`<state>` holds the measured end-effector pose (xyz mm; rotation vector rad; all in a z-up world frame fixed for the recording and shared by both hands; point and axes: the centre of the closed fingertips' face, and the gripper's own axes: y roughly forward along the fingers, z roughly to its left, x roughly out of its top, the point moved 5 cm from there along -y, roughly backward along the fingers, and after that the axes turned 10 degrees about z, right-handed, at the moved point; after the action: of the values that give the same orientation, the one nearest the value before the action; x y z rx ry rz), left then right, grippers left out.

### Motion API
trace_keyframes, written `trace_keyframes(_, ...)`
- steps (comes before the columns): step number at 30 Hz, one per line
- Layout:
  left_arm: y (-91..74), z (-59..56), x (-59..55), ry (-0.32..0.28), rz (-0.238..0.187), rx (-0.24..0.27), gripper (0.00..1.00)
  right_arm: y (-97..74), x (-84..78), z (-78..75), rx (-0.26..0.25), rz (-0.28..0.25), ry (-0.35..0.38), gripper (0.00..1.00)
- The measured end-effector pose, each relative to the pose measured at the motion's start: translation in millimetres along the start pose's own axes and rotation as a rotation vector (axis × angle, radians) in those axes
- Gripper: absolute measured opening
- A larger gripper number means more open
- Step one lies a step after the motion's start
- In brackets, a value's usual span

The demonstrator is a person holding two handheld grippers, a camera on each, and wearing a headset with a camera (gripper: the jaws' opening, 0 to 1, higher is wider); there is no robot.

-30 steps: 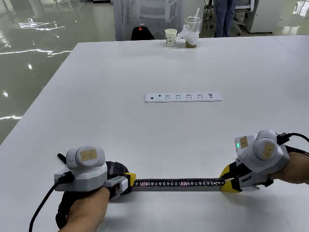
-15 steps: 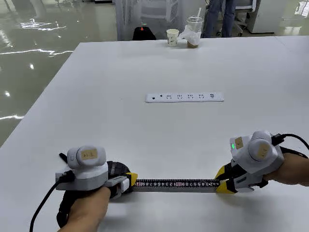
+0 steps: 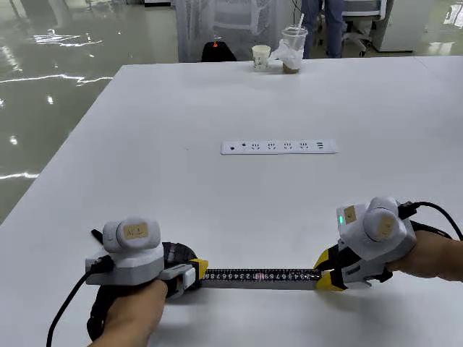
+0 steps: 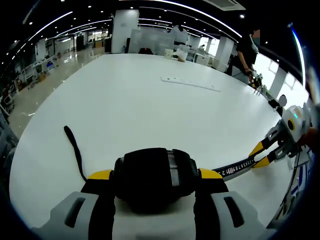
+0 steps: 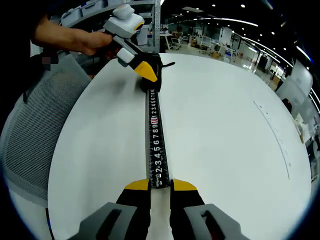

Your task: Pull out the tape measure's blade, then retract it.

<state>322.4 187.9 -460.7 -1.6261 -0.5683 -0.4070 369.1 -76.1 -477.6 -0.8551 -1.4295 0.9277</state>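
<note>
The white surface is big and flat. In the head view the left hand-held gripper is low down at about 7 o'clock, with a hand around it. Its two yellow-tipped jaws squeeze the black tape measure from both sides. The tape measure sits on the surface. In the left gripper view a thin black strap lies on the surface and runs from the tape measure toward 10 o'clock.

The blade is pulled out. It lies flat along the surface and runs from the tape measure toward 3 o'clock. It has numbers on it. The right hand-held gripper is low down at about 4 o'clock in the head view. Its jaws are pressed together on the end of the blade and pinch it. In the right gripper view the blade goes straight toward 12 o'clock, up to the left hand-held gripper.

A white power strip lies near the middle of the surface, toward 12 o'clock from the blade and well apart from it. At the far edge, at 12 o'clock, a paper cup and a clear cup with a straw stand close together.
</note>
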Motion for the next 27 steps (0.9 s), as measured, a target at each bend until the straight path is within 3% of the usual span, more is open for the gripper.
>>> trace_keyframes(27,-0.4,0.7,0.1,-0.007,0.006,-0.012,0.59,9.2,21.4,1.8,0.007,-0.025,-0.006,0.11)
